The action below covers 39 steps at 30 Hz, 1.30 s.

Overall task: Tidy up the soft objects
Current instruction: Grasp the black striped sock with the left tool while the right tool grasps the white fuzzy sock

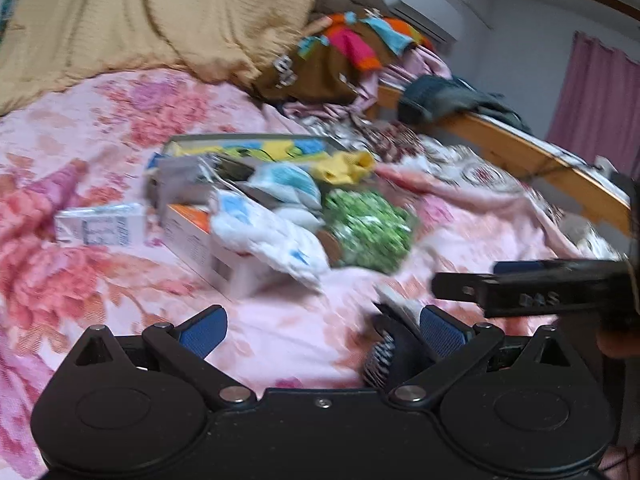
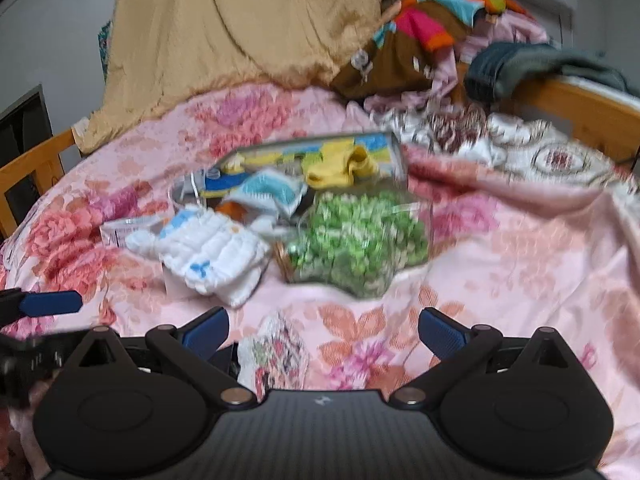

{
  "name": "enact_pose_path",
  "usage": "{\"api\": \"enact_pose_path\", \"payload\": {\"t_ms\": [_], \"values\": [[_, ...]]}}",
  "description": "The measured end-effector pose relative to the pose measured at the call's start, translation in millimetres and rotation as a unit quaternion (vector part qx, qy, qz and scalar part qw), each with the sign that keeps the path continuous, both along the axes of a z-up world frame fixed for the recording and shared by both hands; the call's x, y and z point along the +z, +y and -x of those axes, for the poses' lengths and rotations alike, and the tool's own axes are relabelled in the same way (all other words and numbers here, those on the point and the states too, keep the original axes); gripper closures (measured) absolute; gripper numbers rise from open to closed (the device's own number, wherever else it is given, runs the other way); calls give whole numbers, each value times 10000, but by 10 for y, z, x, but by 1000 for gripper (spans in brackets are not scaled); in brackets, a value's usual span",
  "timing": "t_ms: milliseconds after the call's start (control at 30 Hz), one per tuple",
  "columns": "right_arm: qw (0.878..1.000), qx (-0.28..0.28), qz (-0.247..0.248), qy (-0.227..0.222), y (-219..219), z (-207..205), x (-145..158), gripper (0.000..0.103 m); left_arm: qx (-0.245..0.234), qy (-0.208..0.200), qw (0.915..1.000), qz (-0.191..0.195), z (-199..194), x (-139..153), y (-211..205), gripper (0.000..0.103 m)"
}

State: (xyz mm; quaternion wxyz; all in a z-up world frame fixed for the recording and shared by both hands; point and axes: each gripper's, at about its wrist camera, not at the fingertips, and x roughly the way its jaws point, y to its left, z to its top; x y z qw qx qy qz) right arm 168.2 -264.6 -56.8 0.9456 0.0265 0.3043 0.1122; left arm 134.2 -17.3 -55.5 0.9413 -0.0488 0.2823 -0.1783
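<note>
**Both fingers spread above the heap on the bed**

A flat tray [image 2: 394, 148] at the back holds a yellow cloth [image 2: 340, 166] – blur hides the rest. In front lie a white padded cloth [image 2: 212, 256] and a green-patterned bundle [image 2: 360, 244], side by side on the pink floral bedspread [image 2: 500, 280]. My left fingers [image 1: 320, 330] and right fingers [image 2: 322, 330] are spread wide, holding nothing – both hover low, short of the heap, pointing toward it.

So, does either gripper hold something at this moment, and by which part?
Nothing is held. The left gripper and the right gripper are both open above the pink floral bedspread, short of the pile of soft things.
</note>
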Motion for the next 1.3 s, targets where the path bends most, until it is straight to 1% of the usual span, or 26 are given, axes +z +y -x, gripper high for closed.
{"api": "enact_pose_path", "payload": {"t_ms": [167, 333, 433, 667, 700, 800, 833, 900, 933, 1033, 1067, 1100, 1133, 1200, 1300], "values": [[9989, 109, -124, 437, 5, -100, -108, 0, -299, 124, 9994, -86, 28, -115, -116, 1], [9974, 142, -305, 633, -13, -156, -151, 0, -512, 210, 9983, -166, 59, -214, -215, 1], [9965, 146, -344, 748, -5, -198, -183, 0, -567, 238, 9979, -204, 44, -262, -275, 1], [9955, 35, -272, 904, -15, -240, -229, 0, -561, 359, 9977, -124, -41, -350, -369, 1], [9954, 18, -293, 914, -27, -242, -232, 0, -551, 362, 9978, -117, -49, -358, -371, 3], [9953, -49, -315, 917, -51, -245, -229, 0, -551, 420, 9976, -14, -93, -380, -384, 11], [9952, -66, -319, 919, -58, -247, -229, 0, -543, 431, 9976, 0, -103, -383, -383, 12], [9952, -104, -321, 922, -66, -248, -227, 0, -541, 450, 9975, 32, -129, -389, -388, 20], [9952, -130, -322, 914, -75, -248, -224, 0, -553, 473, 9973, 45, -143, -391, -387, 22], [9952, -243, -290, 900, -100, -251, -216, 1, -503, 579, 9970, 75, -187, -410, -385, 39], [9950, -266, -292, 913, -106, -254, -217, 1, -498, 625, 9967, 102, -201, -414, -382, 49], [9949, -263, -316, 926, -111, -255, -220, 2, -488, 675, 9964, 132, -214, -419, -379, 54], [9947, -242, -349, 937, -117, -255, -222, 4, -486, 708, 9962, 167, -224, -424, -376, 56], [9944, -178, -389, 971, -109, -258, -224, 10, -499, 743, 9957, 232, -232, -426, -380, 60], [9938, -112, -344, 1050, -79, -258, -246, 15, -502, 796, 9952, 287, -237, -428, -384, 65]]}}
